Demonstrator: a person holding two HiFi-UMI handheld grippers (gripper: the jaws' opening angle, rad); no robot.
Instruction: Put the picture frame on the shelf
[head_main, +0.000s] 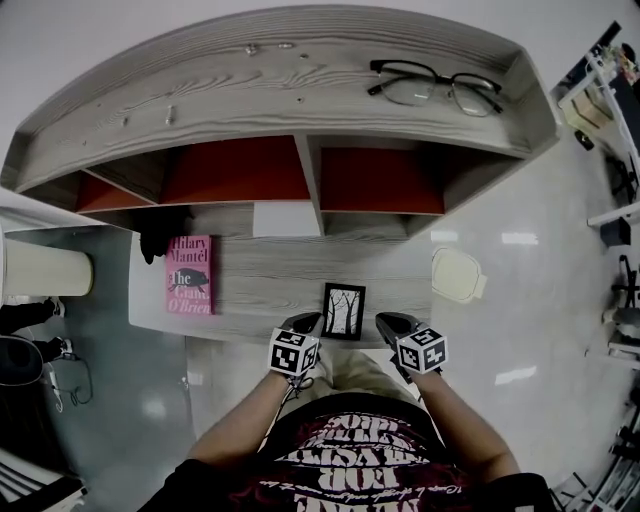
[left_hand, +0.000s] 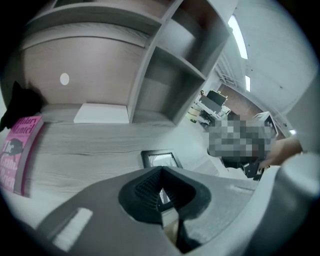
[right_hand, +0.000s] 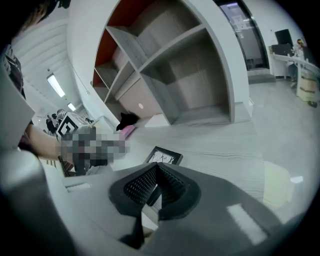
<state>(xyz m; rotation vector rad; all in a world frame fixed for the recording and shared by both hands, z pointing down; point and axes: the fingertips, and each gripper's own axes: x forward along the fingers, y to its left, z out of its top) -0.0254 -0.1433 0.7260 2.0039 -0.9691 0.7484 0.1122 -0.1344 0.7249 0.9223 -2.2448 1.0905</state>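
Picture frame (head_main: 343, 310) lies flat near the counter's (head_main: 265, 275) front edge, below the shelf (head_main: 310, 185), btwn left tongs (head_main: 303, 322) & right tongs (head_main: 392, 322), both closed w/ nothing gripped, just beside it.

Shelf (head_main: 300, 70) of matt, grainy grey wood — floor (head_main: 520, 300) smooth and glossy.

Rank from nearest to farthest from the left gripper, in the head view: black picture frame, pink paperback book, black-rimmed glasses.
1. Black picture frame, beside the left gripper, desk's near edge.
2. Pink paperback book, desk's left.
3. Black-rimmed glasses, atop the shelf.
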